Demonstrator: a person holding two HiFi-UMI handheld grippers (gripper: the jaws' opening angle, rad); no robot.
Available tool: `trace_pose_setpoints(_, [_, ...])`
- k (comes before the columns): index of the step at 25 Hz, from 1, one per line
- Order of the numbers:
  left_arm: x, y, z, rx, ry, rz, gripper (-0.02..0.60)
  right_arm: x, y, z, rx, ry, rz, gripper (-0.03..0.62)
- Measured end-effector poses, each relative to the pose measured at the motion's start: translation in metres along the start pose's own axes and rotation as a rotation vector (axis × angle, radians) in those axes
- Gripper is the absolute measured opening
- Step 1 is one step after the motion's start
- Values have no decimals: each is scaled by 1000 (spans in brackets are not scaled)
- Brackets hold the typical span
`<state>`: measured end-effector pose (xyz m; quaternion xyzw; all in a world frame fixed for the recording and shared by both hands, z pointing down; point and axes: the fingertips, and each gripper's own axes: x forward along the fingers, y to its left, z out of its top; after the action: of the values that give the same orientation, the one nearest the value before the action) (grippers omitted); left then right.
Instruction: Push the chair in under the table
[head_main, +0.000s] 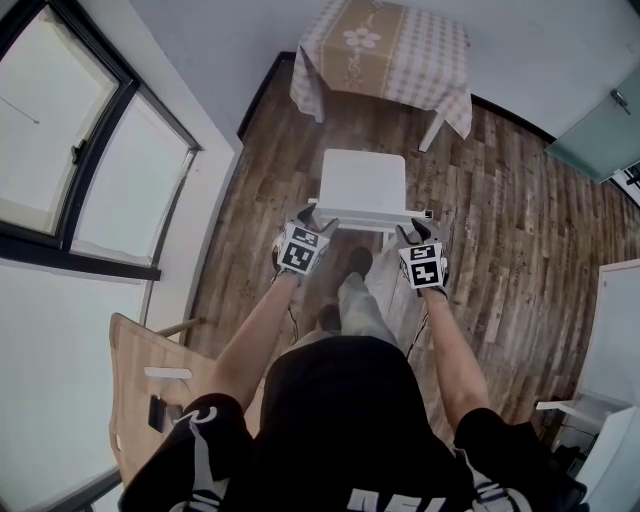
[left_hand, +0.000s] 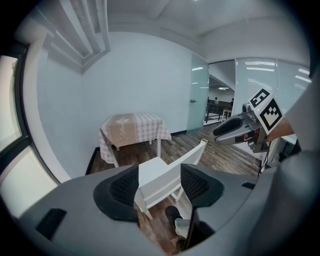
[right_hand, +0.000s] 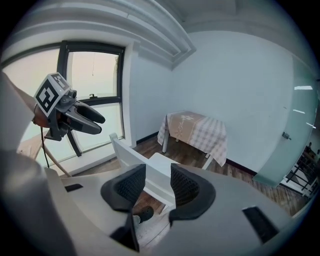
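Dark wood-plank floor (head_main: 500, 200) runs from us to a square table draped in a beige checked cloth (head_main: 385, 50) by the far wall. The white wooden chair (head_main: 362, 185) stands clear of it, backrest toward us. Our left gripper (head_main: 318, 220) and right gripper (head_main: 413, 232) sit at the backrest's top corners. Both have their fingers (left_hand: 125, 186) spread open, and the rail shows in each gap, unpinched.

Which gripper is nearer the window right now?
Left. The left gripper sits by the back of the white chair, at the end nearer the window; the right gripper is at the opposite end, farther away.
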<state>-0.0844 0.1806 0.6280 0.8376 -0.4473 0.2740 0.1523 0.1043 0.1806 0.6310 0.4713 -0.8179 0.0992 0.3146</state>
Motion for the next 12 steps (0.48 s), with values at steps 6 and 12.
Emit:
trace_pose_setpoints(6, [24, 2, -16, -10, 58, -12, 267, 21, -8, -16, -18, 61, 11, 190])
trace_pose_setpoints(12, [45, 4, -30, -41, 106, -14, 268, 39, -22, -32, -1, 113, 6, 206])
